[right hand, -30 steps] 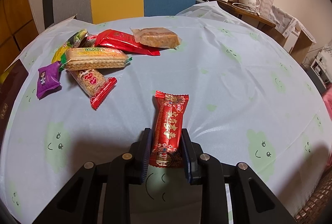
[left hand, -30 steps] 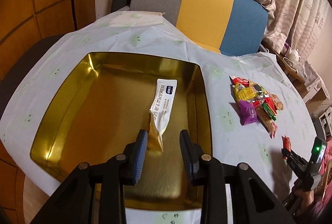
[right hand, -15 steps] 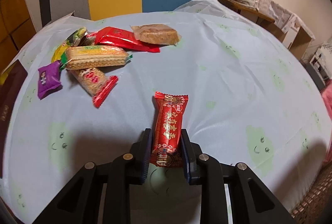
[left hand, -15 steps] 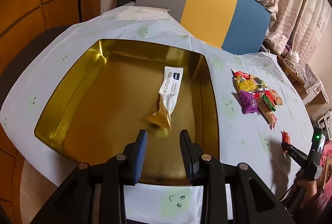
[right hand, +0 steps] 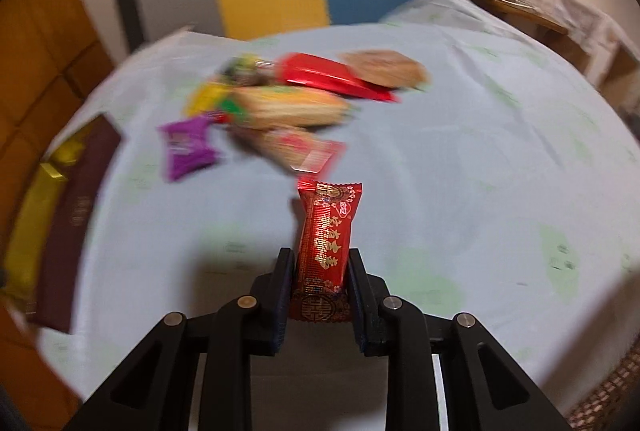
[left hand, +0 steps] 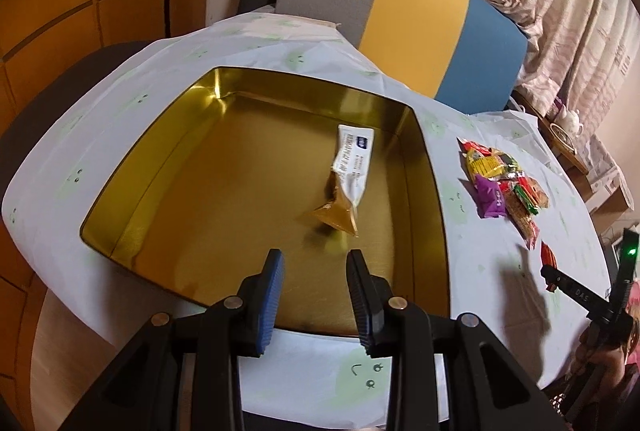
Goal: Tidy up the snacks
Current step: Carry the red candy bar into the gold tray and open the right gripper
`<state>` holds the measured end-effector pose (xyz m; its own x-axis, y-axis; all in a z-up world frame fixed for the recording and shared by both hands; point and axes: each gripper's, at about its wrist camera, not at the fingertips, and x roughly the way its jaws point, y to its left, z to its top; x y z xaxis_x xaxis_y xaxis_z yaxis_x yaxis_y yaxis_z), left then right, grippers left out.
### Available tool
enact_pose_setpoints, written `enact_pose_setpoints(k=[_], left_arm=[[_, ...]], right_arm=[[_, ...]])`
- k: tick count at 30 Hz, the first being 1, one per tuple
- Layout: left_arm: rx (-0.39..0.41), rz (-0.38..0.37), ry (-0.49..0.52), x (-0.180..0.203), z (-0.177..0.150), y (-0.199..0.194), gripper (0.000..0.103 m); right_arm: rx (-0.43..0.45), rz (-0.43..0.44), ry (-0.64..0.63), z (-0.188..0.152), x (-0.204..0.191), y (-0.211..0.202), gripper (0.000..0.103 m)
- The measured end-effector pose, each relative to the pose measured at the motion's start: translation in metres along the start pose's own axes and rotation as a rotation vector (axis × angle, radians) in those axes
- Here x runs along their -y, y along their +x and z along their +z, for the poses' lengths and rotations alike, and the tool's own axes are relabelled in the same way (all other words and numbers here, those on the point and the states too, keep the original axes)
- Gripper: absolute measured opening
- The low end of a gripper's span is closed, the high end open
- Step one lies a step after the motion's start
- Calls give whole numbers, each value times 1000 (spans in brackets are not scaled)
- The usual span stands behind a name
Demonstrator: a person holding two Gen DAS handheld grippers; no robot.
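**Snack sorting: one packet in the tin, one packet in the right tongs**

Left wrist view: The left gripper [left hand: 315, 285] hangs over the near edge of the gold tin [left hand: 434, 191], its blue pads drawn in narrow with nothing between them. Inside the tin lies a white-and-gold packet [left hand: 350, 171], close to the right wall and apart from the pads. The tin sits on a pale tablecloth [left hand: 476, 283] printed with green faces. To its right, well apart from it, is a heap of snacks [left hand: 502, 183]. At the far right edge the right gripper [left hand: 549, 265] shows, held by a hand [left hand: 600, 359].

Right wrist view: The right gripper [right hand: 319, 285] is clamped on a red packet [right hand: 326, 243], which stands up between the pads, above the cloth. The heap [right hand: 288, 107] lies beyond it, blurred. The tin's rim [right hand: 36, 199] shows at the left edge.
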<state>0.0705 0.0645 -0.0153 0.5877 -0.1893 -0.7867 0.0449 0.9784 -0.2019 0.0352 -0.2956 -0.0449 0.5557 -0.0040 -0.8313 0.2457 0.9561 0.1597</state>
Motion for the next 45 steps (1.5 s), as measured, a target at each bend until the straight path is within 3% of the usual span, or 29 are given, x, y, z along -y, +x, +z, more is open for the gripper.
enact_pose_setpoints(k=[7, 13, 18, 32, 35, 38, 45], left_arm=[[25, 18, -37, -15, 0, -7, 33], [31, 28, -55, -24, 0, -8, 33], [40, 28, -64, -27, -2, -8, 33], [54, 24, -70, -35, -4, -13, 33], [64, 29, -57, -36, -4, -14, 33], [64, 24, -48, -34, -4, -13, 33], [69, -21, 24, -10, -3, -16, 33]], right_arm=[[14, 186, -157, 9, -89, -13, 26], [2, 346, -189, 16, -143, -27, 26], [-19, 418, -200, 27, -178, -23, 26], [-22, 374, -247, 63, -248, 29, 29], [-6, 394, -221, 62, -240, 25, 32], [35, 371, -217, 58, -225, 16, 46], [84, 296, -172, 48, -173, 0, 48]])
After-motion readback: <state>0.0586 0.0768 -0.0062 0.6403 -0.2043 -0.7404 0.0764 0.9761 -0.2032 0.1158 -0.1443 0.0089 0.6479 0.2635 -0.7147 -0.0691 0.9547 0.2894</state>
